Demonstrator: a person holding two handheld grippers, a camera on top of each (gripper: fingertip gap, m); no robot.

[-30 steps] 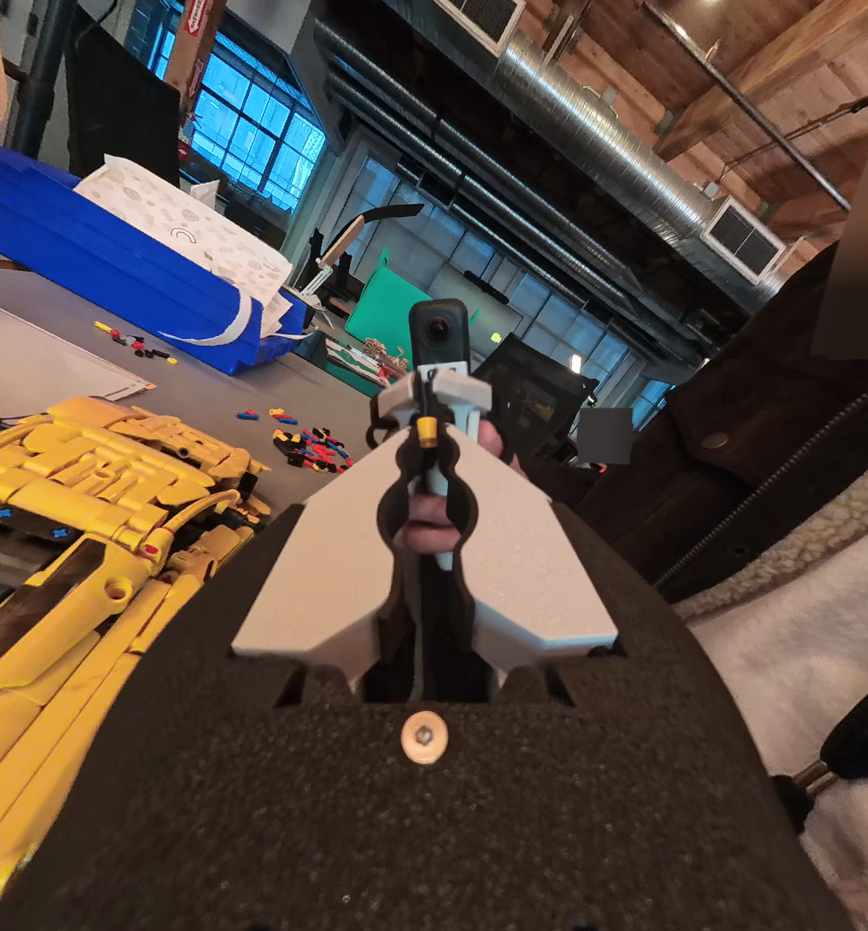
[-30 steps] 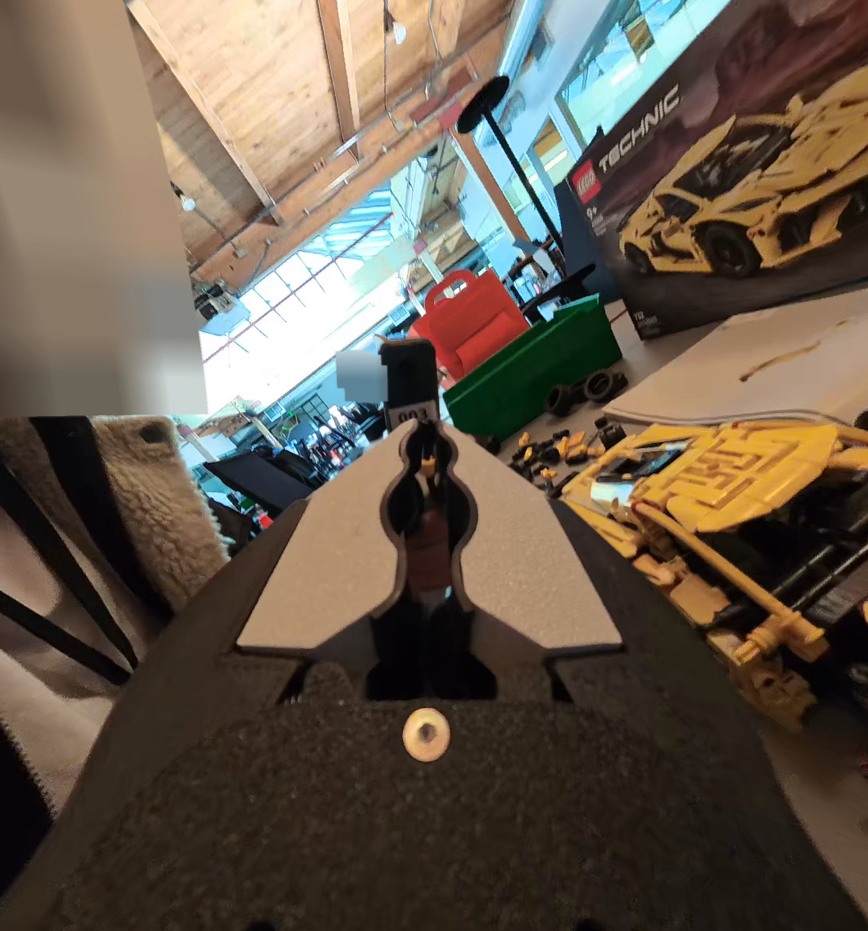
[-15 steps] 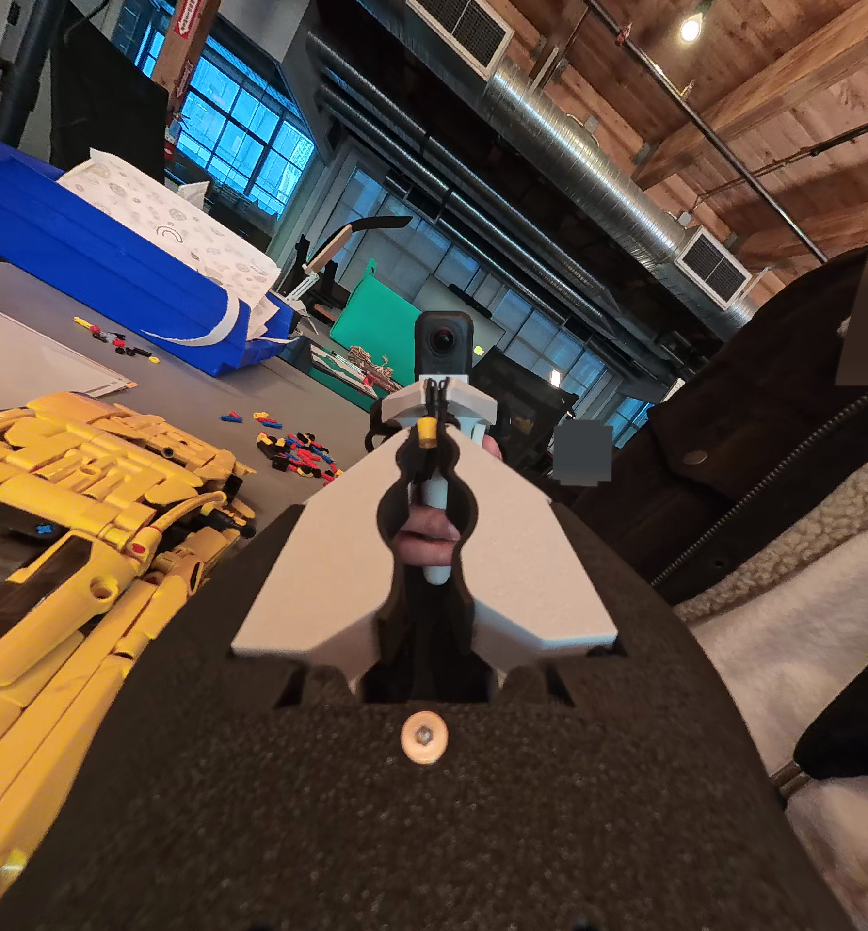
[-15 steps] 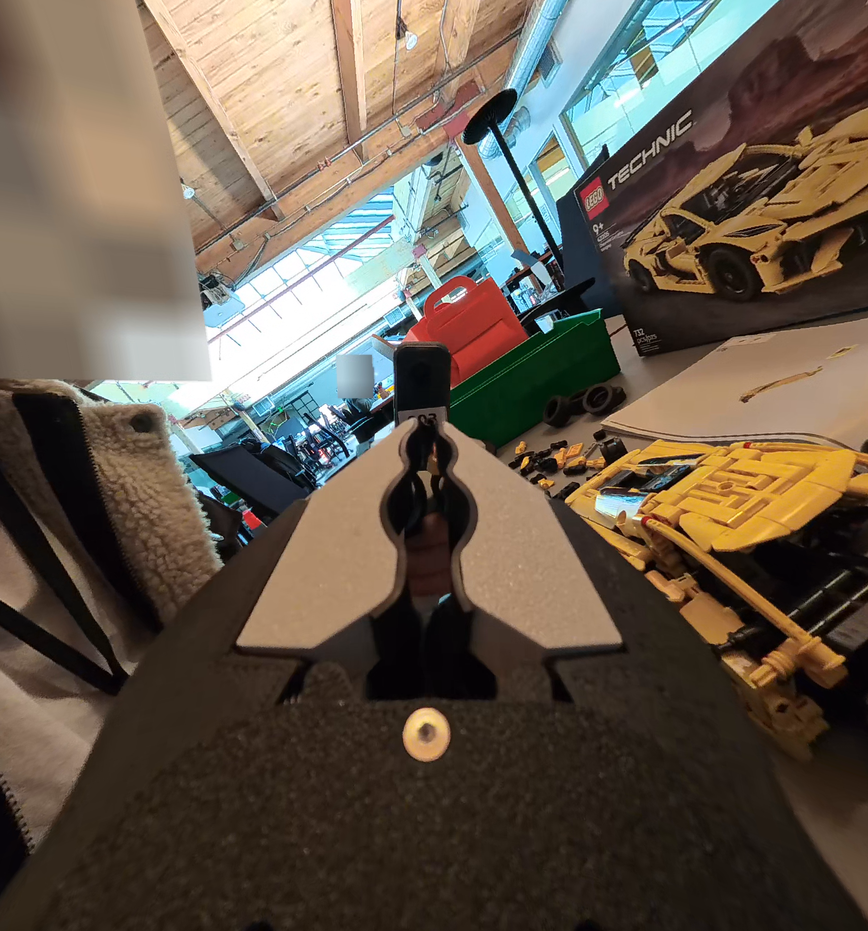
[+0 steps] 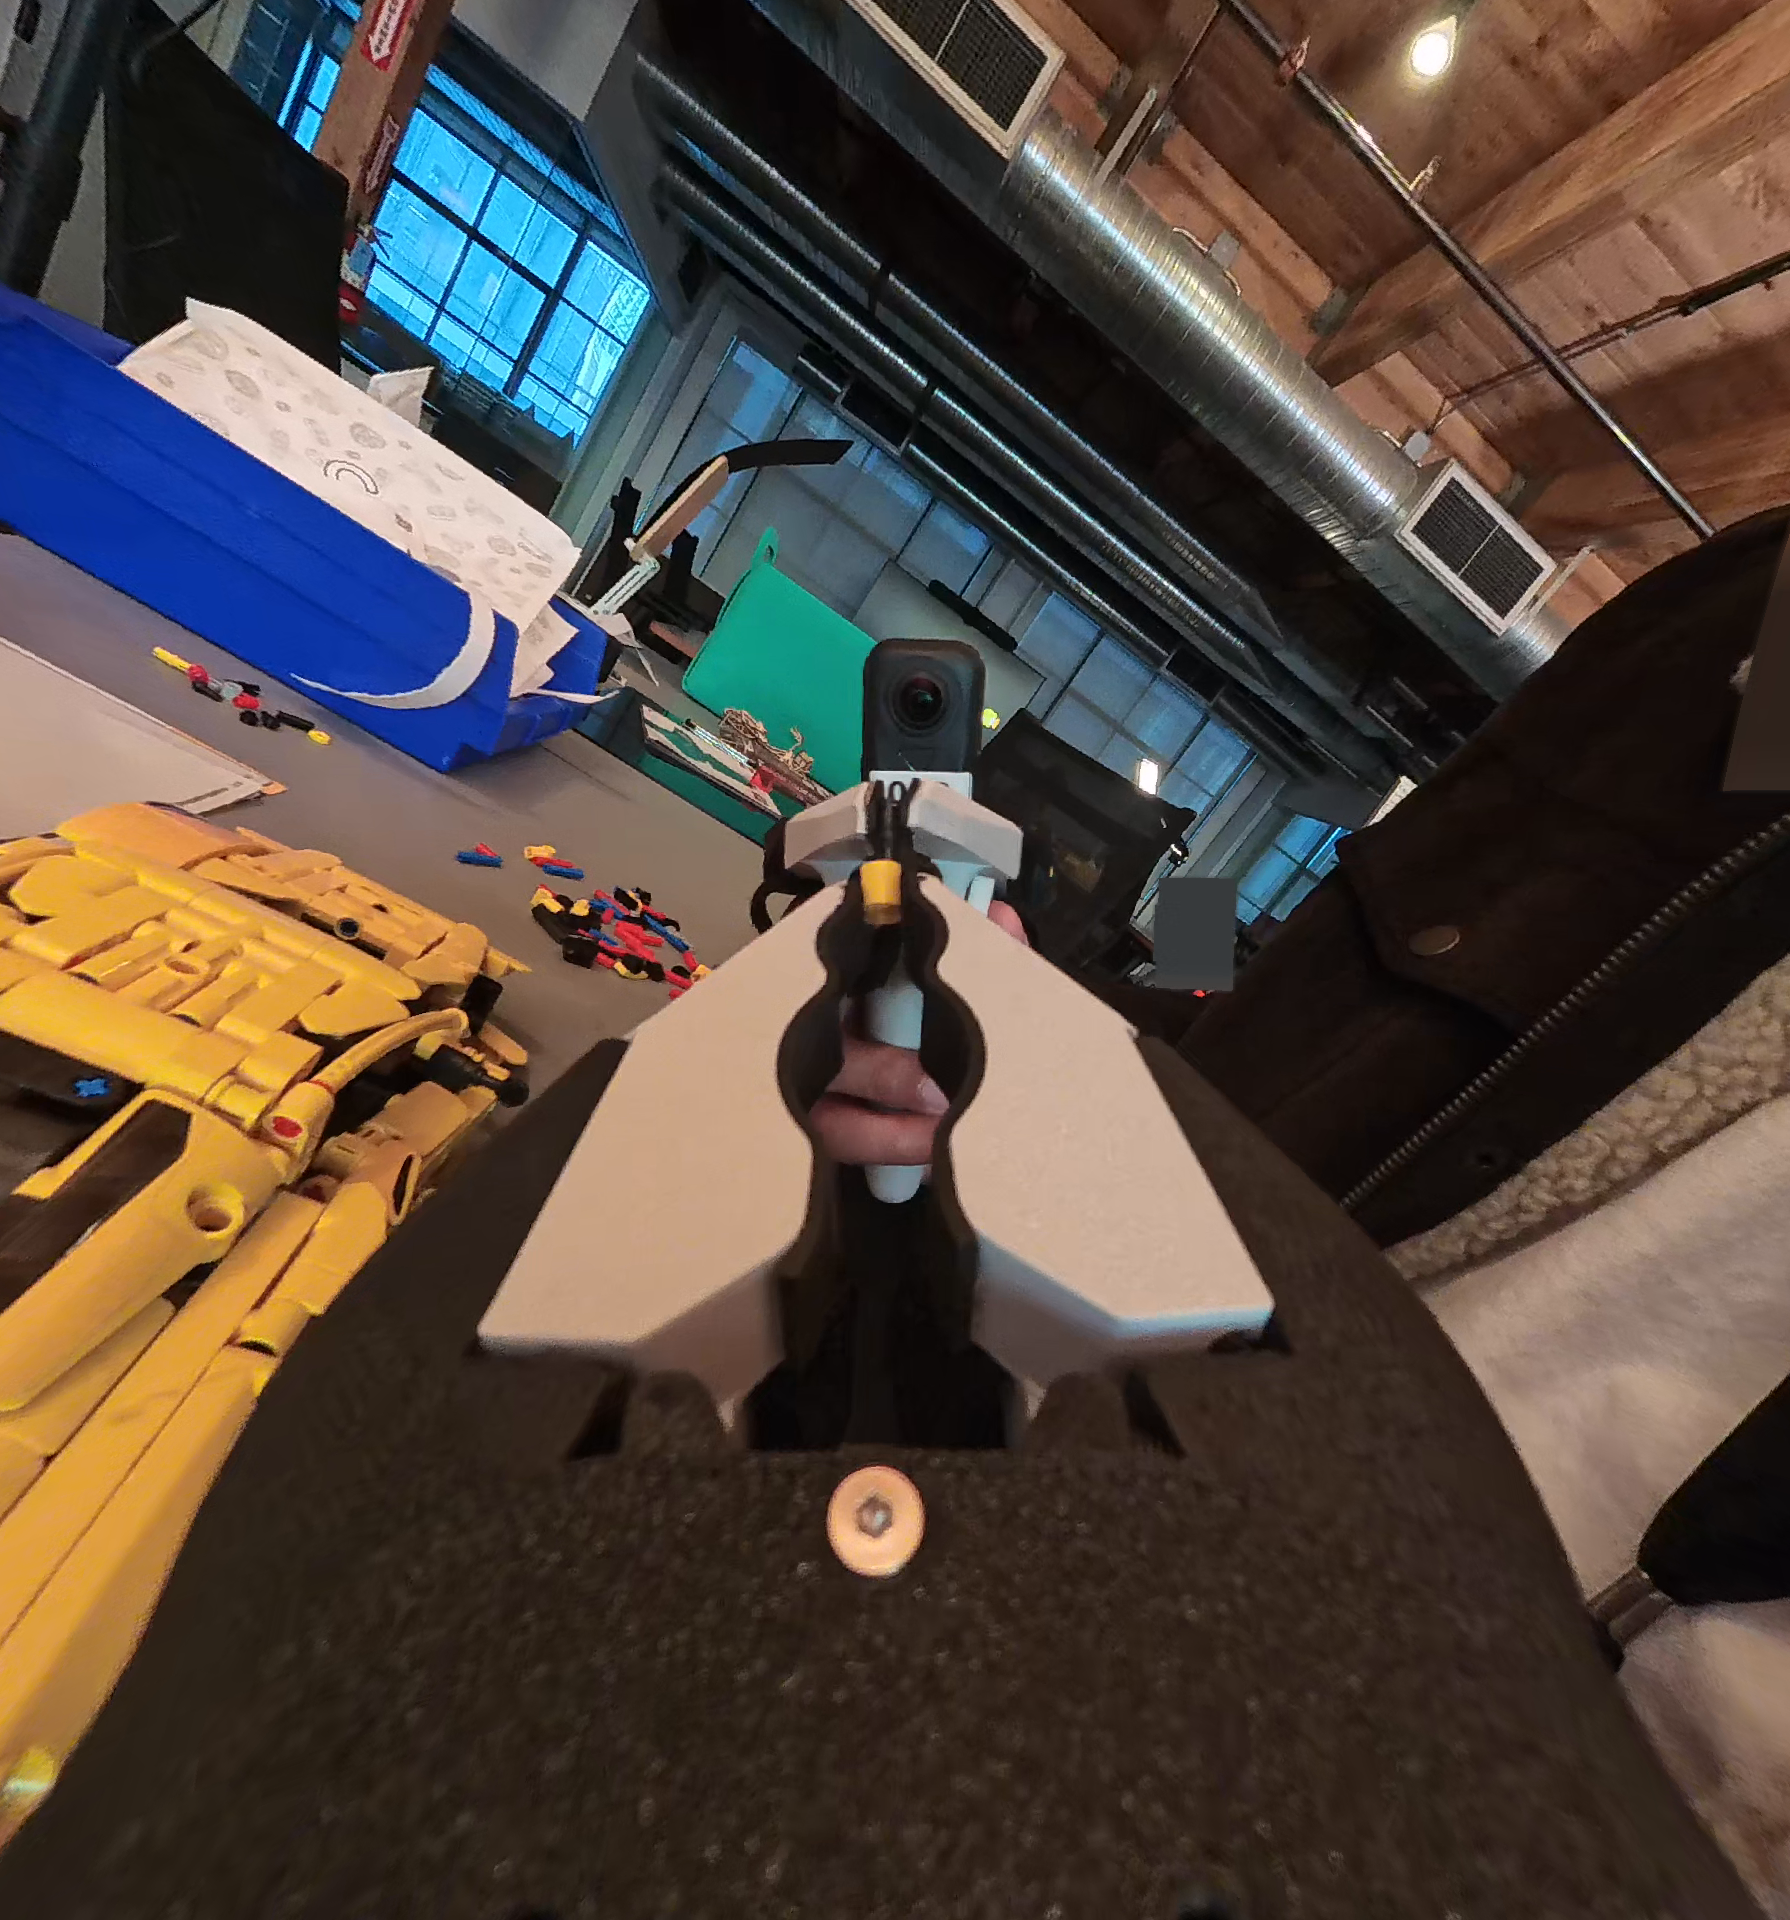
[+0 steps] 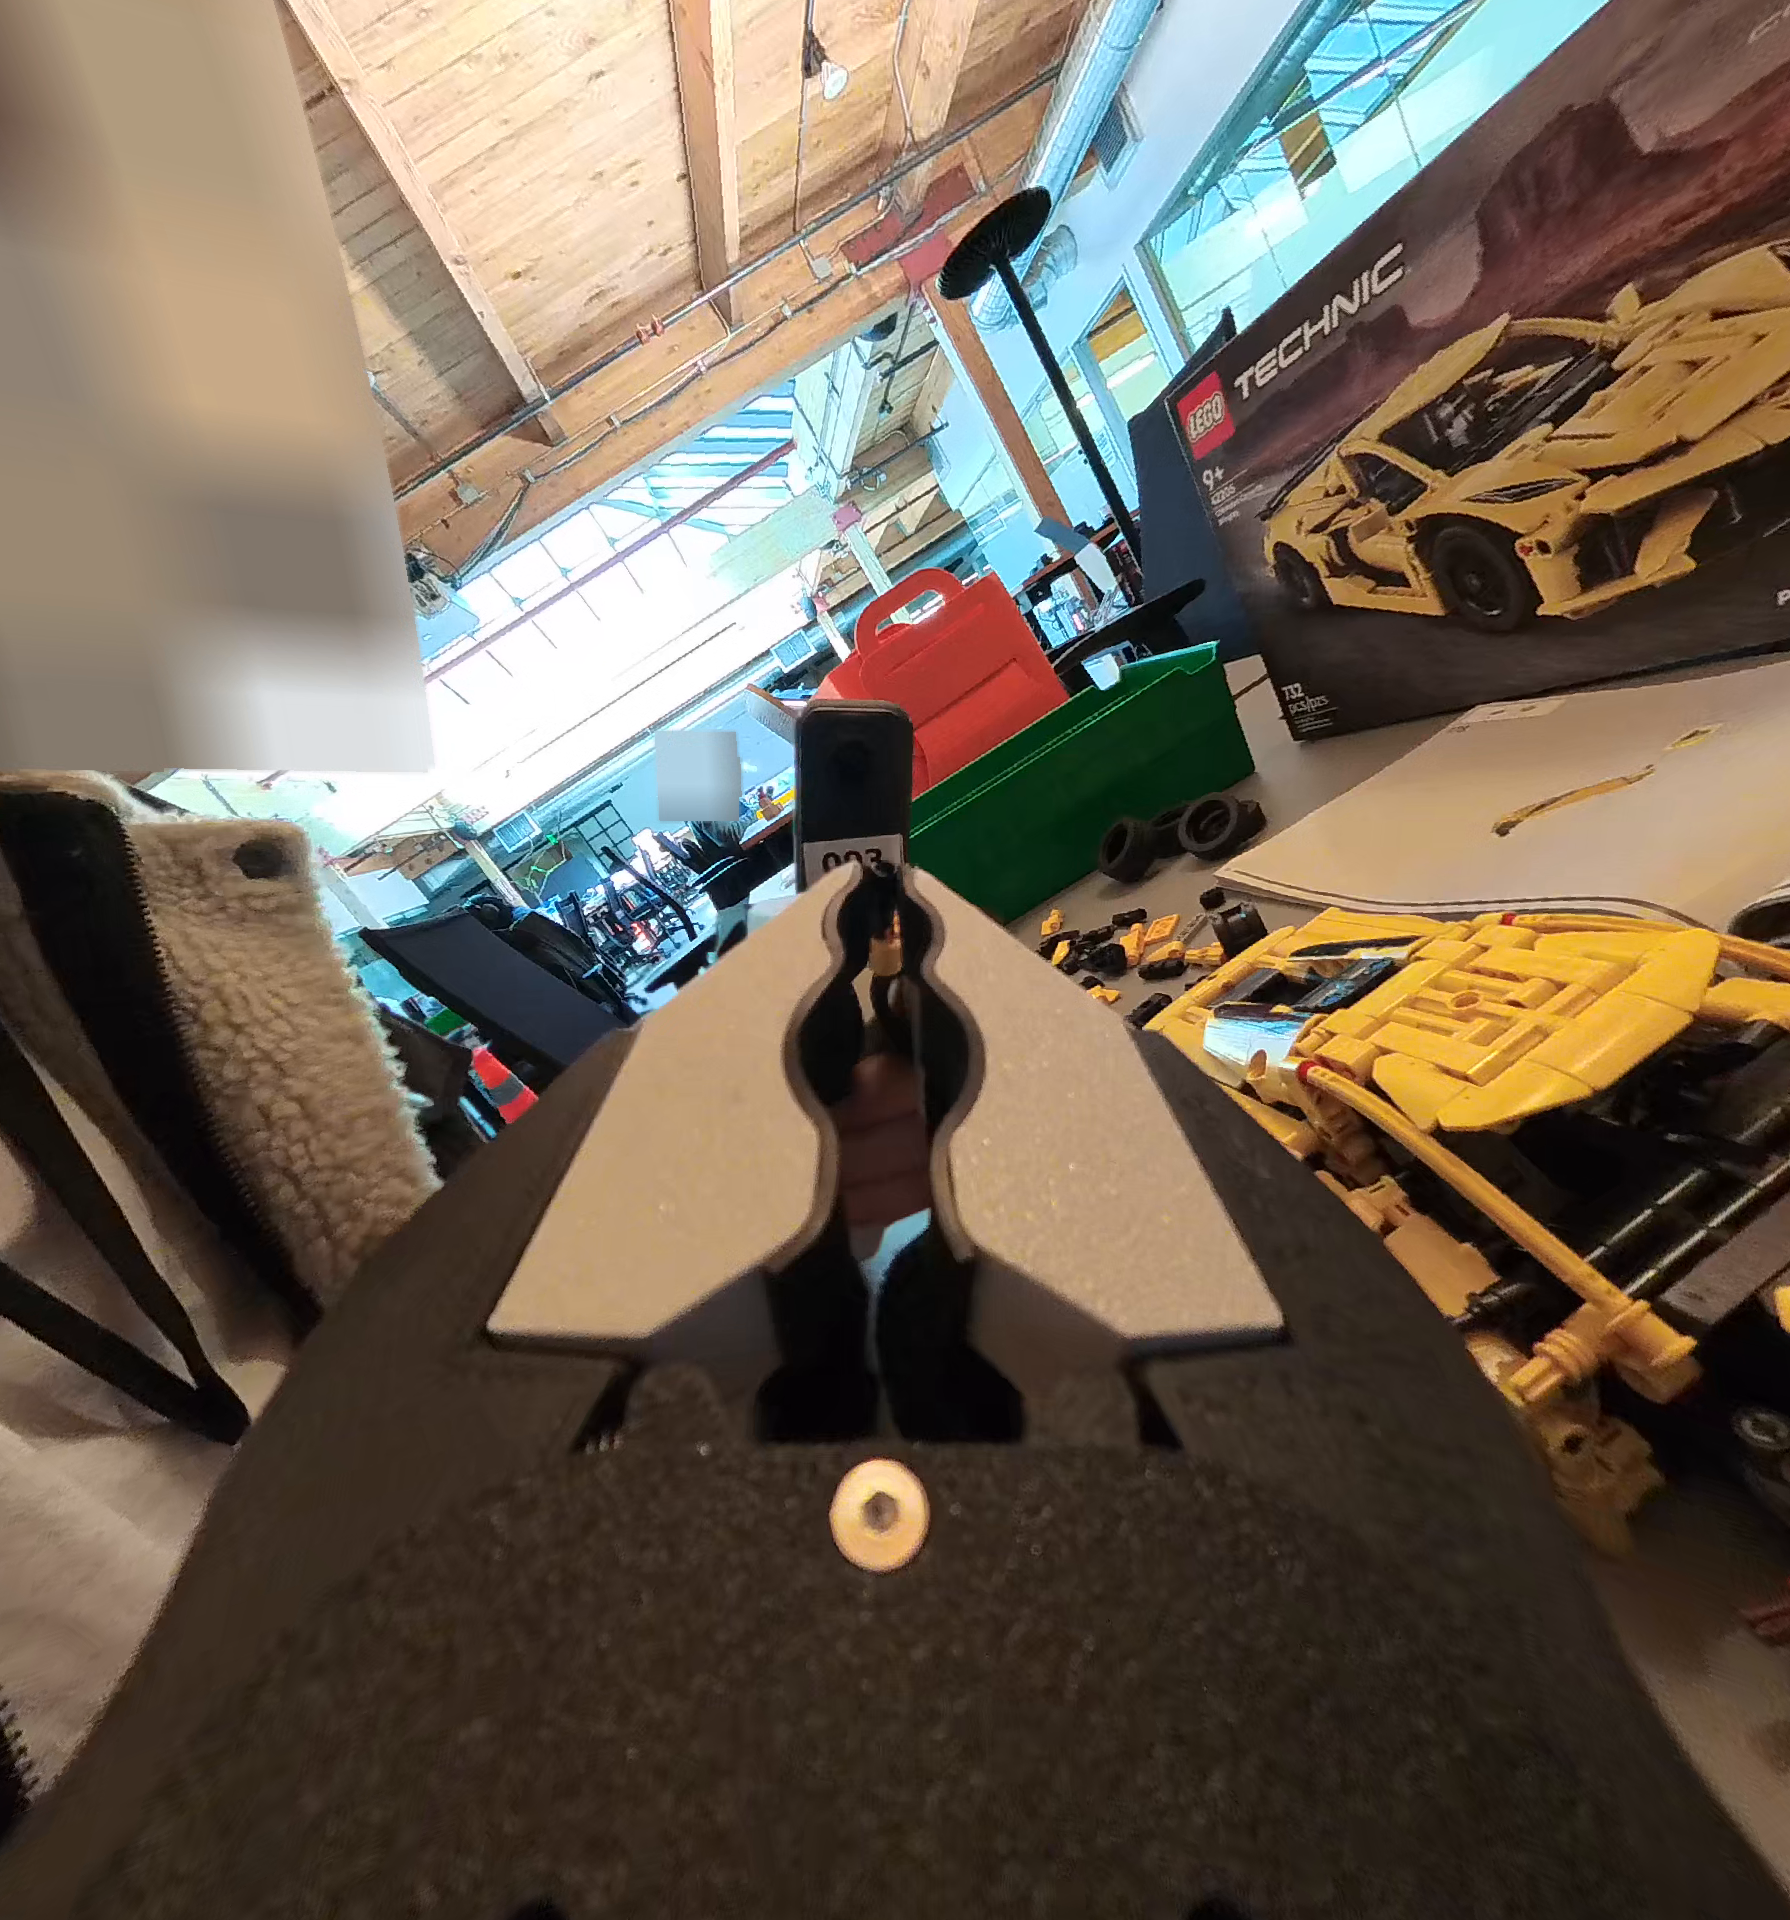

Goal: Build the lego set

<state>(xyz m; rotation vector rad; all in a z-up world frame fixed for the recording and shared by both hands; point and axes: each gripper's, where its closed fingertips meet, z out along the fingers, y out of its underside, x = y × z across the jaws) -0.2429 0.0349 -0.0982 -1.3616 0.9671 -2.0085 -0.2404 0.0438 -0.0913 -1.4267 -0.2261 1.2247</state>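
Note:
My left gripper (image 5: 878, 883) is shut on a small yellow piece (image 5: 878, 900) at its tips, held up in the air. My right gripper (image 6: 878, 883) faces it tip to tip and also shows in the left wrist view (image 5: 901, 831). It is shut on a small black piece (image 6: 875, 909) that meets the yellow one (image 6: 883, 951). The partly built yellow car (image 5: 174, 1039) lies on the grey table below, to the left of the left gripper. In the right wrist view the car (image 6: 1473, 1029) is to the right.
Loose small pieces (image 5: 621, 925) (image 6: 1119, 940) lie past the car. A blue bin (image 5: 195, 540), a green bin (image 6: 1078, 779), black tyres (image 6: 1182, 831), a booklet (image 6: 1545, 821) and the set's box (image 6: 1556, 447) stand farther back. The person's jacket (image 5: 1597, 1039) is close beside both grippers. My two grippers' fingertips are within a few centimetres of each other.
Both grippers stay shut and tip to tip. They have tilted slightly, so the car and table sit a little lower in both views.

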